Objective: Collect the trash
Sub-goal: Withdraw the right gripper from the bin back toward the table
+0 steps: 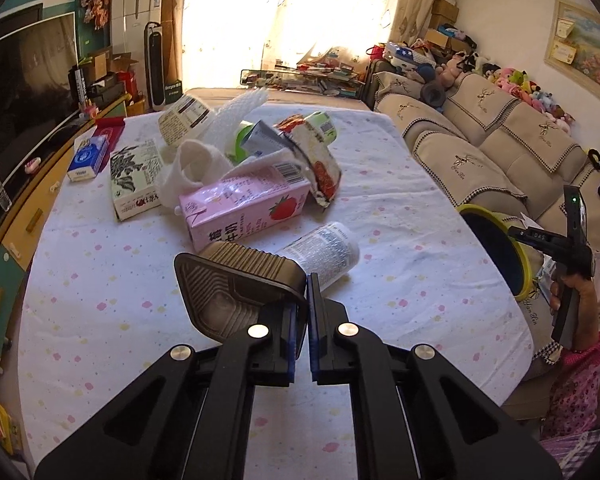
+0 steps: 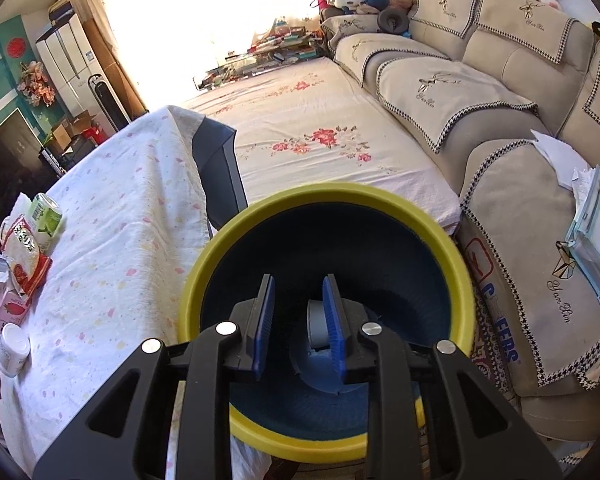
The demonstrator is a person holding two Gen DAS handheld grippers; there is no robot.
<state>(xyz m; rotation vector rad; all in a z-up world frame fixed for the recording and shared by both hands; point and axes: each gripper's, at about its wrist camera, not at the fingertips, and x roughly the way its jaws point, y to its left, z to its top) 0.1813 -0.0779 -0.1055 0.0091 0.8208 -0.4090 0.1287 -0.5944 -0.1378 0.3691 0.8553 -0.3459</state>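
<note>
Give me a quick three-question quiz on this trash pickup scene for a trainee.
1. True or false: the left tool is shut on the rim of the black tray.
2. Which carton lies just beyond the black tray? A. pink strawberry milk carton B. blue juice carton C. orange egg carton
3. Fill in: the bin has a ____ rim.
Key: 1 true; 2 A; 3 yellow.
</note>
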